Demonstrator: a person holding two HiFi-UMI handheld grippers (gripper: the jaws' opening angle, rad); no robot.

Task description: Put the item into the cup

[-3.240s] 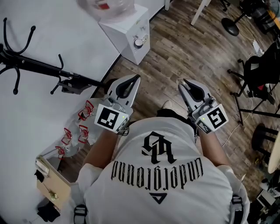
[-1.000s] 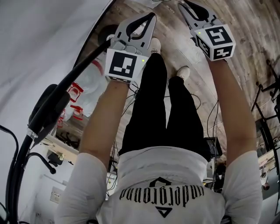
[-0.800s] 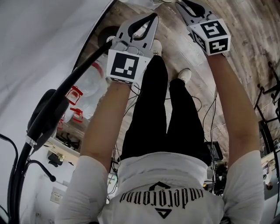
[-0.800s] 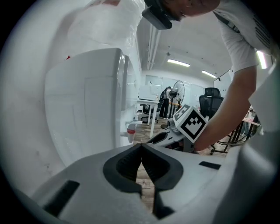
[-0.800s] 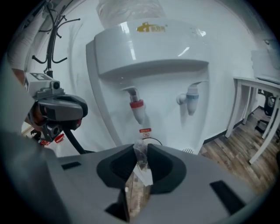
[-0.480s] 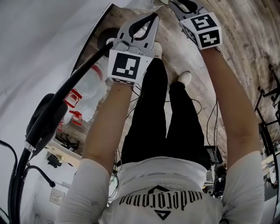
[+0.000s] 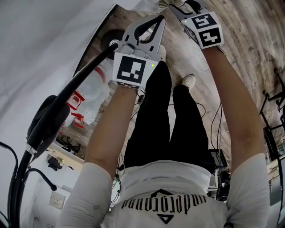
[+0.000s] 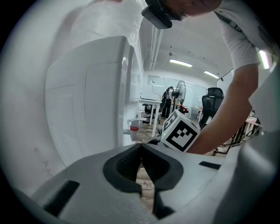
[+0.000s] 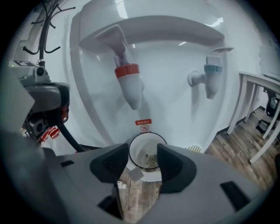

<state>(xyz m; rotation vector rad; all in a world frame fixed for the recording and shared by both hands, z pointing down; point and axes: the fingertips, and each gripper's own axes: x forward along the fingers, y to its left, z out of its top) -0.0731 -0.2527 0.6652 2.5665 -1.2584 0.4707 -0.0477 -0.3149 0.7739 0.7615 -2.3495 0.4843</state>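
A white cup (image 9: 148,148) stands in the water dispenser's bay, below the red tap (image 9: 129,83). A tea bag (image 9: 151,159) lies inside it. Its string runs over the rim to a paper tag (image 9: 132,173) that hangs loose in front. My right gripper (image 9: 143,162) is just in front of the cup, its jaws opening and wide apart; the pads press on nothing. In the head view it is at the top edge (image 7: 180,5). My left gripper (image 8: 141,148) is shut and empty, held beside the right one (image 7: 153,26).
A blue tap (image 9: 212,76) sticks out right of the red one, with a drip grille (image 9: 195,149) below. A black coat stand (image 7: 67,95) leans at the left. White table legs (image 9: 249,109) rise at the right over the wood floor (image 7: 249,58).
Over the last second my right gripper moved forward to the top edge of the head view. The left gripper shifted slightly right. Earlier, both grippers hung low, away from the dispenser.
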